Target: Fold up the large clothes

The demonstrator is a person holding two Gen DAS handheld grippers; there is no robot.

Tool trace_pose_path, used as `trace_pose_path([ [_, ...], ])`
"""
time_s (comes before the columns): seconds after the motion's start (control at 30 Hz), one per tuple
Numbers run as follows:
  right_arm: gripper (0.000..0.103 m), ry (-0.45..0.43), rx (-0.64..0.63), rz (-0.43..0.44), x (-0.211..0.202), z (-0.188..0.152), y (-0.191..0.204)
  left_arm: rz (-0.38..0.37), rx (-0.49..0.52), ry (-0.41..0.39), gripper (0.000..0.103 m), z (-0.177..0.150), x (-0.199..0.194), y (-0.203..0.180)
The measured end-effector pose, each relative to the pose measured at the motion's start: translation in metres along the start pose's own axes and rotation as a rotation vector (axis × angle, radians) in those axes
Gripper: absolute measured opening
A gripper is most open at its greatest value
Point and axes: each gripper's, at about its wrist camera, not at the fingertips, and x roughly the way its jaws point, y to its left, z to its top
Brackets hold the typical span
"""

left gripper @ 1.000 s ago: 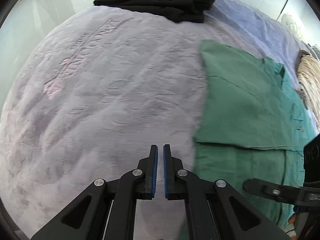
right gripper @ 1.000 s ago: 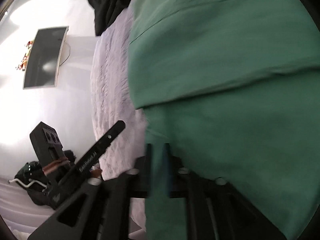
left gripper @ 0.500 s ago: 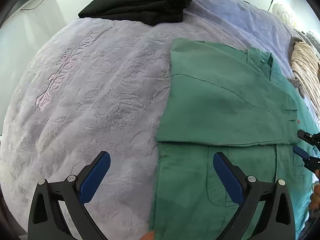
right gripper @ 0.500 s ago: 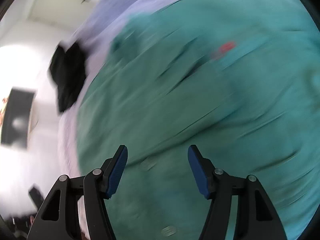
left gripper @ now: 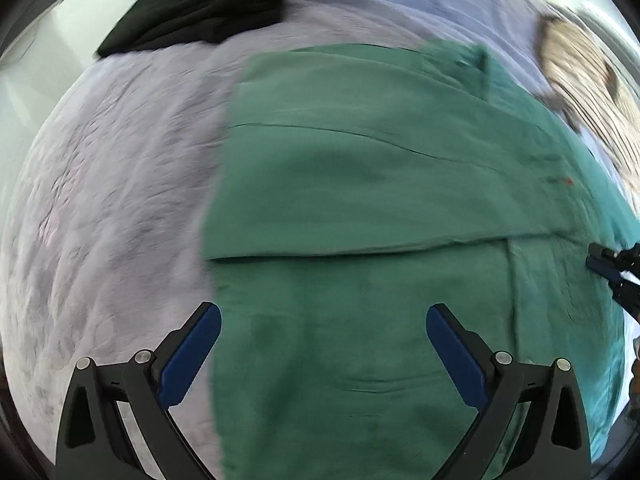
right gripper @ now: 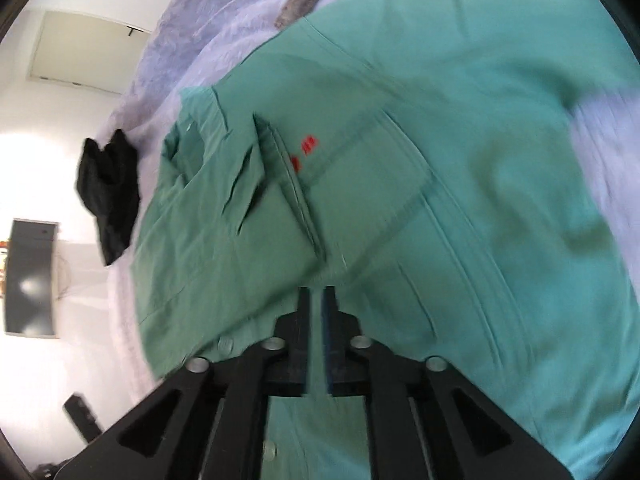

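A green shirt [left gripper: 360, 184] lies spread on a bed covered by a lavender embossed blanket [left gripper: 120, 200], one side panel folded across its body. The left gripper [left gripper: 323, 344] hangs above the shirt's lower half with its jaws spread wide and nothing between them; the folded panel's straight lower edge runs at 12 o'clock from it, and the shirt's left border passes just inside its 9 o'clock finger [left gripper: 192, 356].

In the right wrist view, the right gripper [right gripper: 316, 312] sits low over the shirt front, its jaws nearly together after closing in the last half second. Green cloth shows in the narrow gap, but whether the pads pinch it cannot be told. The button placket and a chest pocket with small red marks [right gripper: 304, 152] lie at 12 o'clock from it, the collar [right gripper: 200, 136] toward 10 o'clock.

Bare blanket stretches wide at 9 o'clock of the left gripper. A black folded garment [left gripper: 208, 0] rests at the far edge around 11 o'clock, and a cream striped fabric [left gripper: 580, 80] crowds the shirt at 2 o'clock. The right gripper's tip enters the left view at 3 o'clock.

A second ago the left gripper was shut over bare blanket beside the shirt; it now stands fully open over the cloth itself. The right gripper was half open mid-swing and has since narrowed.
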Motion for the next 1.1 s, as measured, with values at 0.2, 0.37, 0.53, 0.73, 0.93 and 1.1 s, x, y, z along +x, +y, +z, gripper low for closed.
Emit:
trace_pose_path([
  [0.2,0.079,0.037,0.036,0.114,-0.030,-0.028,-0.030,-0.047,0.114,0.048,0.103,-0.004,0.006,-0.071],
  [0.37,0.088,0.023,0.060,0.165,-0.053,-0.025,-0.055,-0.091,0.192,0.070,0.103,-0.007,0.005,-0.135],
  [0.53,0.103,-0.041,0.079,0.192,-0.086,-0.001,-0.083,-0.132,0.206,0.077,0.103,-0.008,0.000,-0.188],
  [0.73,0.103,-0.127,0.128,0.167,-0.126,0.031,-0.126,-0.153,0.211,0.069,0.103,-0.002,-0.003,-0.230],
  [0.93,0.103,-0.239,0.252,0.188,-0.161,0.062,-0.183,-0.153,0.224,0.063,0.103,0.006,-0.006,-0.253],
  [1.1,0.103,-0.327,0.398,0.150,-0.183,0.089,-0.239,-0.157,0.223,0.050,0.103,0.023,-0.002,-0.264],
])
